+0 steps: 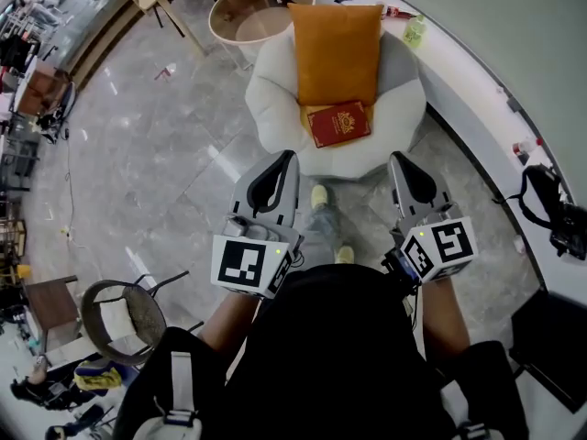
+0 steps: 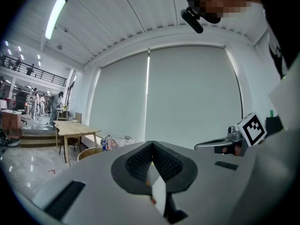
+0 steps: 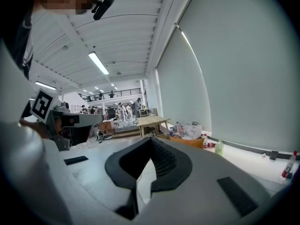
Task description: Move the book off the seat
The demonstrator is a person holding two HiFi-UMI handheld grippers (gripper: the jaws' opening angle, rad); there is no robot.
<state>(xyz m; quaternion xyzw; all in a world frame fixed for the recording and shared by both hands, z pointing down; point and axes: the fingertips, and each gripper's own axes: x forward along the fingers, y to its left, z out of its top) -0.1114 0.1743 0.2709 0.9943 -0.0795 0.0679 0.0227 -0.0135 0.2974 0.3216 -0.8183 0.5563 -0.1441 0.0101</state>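
Note:
A red book (image 1: 338, 123) with a gold emblem lies flat on the seat of a round white armchair (image 1: 275, 90). Its far edge sits against the foot of an orange cushion (image 1: 337, 51) that leans on the chair's back. In the head view my left gripper (image 1: 285, 157) hovers at the chair's front rim, left of the book and short of it. My right gripper (image 1: 397, 159) hovers at the front rim to the book's right. Both sets of jaws meet at their tips with nothing held. The left gripper (image 2: 151, 144) and right gripper (image 3: 151, 139) views look level across the room, over the book.
A round wooden table (image 1: 248, 7) with bottles stands behind the armchair. A curved white ledge (image 1: 477, 81) runs along the right, with a green bottle (image 1: 415, 31) and a black bag (image 1: 550, 209). A wicker chair (image 1: 119, 314) stands at lower left. The person's shoes (image 1: 319, 195) are just before the chair.

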